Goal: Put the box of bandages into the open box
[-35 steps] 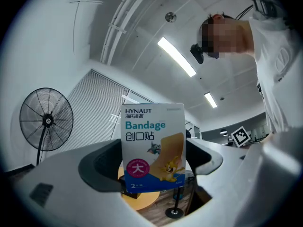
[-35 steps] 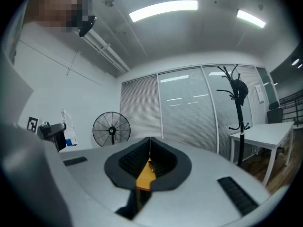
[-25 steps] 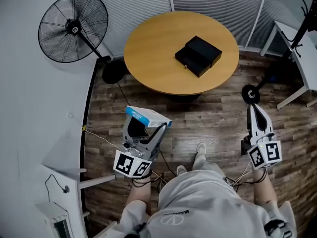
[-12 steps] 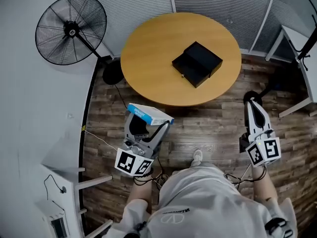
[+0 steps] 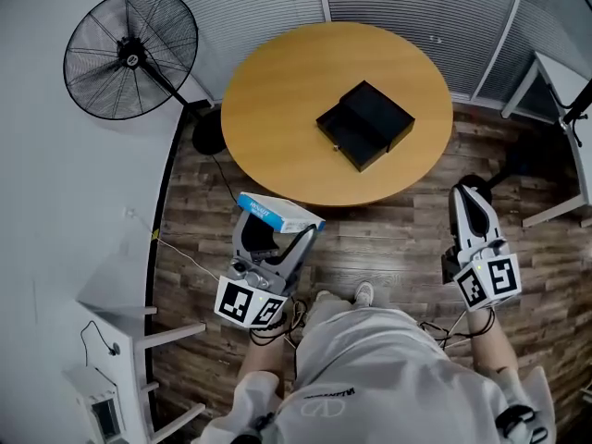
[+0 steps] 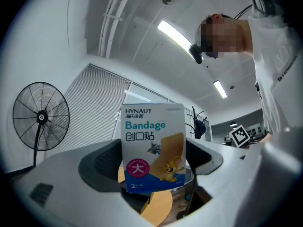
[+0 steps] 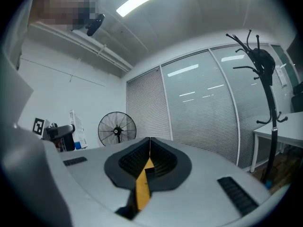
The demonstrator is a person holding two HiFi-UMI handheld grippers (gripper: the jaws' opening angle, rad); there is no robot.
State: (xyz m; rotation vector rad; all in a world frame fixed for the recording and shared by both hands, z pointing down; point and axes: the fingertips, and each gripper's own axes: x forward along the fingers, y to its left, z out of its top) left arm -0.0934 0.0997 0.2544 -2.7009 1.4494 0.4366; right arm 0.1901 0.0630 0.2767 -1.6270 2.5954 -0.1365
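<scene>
My left gripper [image 5: 277,222] is shut on the box of bandages [image 5: 275,215], a white and blue carton held above the wooden floor, short of the table. In the left gripper view the carton [image 6: 152,148] stands upright between the jaws, its "Bandage" face toward the camera. The open black box [image 5: 365,124] lies on the round wooden table [image 5: 277,91], right of centre, its tray part slid out toward the near left. My right gripper [image 5: 465,202] is shut with nothing in it, off the table's near right edge. Its tips [image 7: 149,140] meet in the right gripper view.
A black pedestal fan [image 5: 129,54] stands left of the table, its base [image 5: 209,135] close to the rim. A white desk [image 5: 566,91] and a stand's round base [image 5: 477,185] are at the right. White shelving [image 5: 120,340] stands at the near left.
The view has drawn slightly nearer the table, and the black box sits a little further left in the frame. Both grippers keep their hold and pose; the right one has edged left.
</scene>
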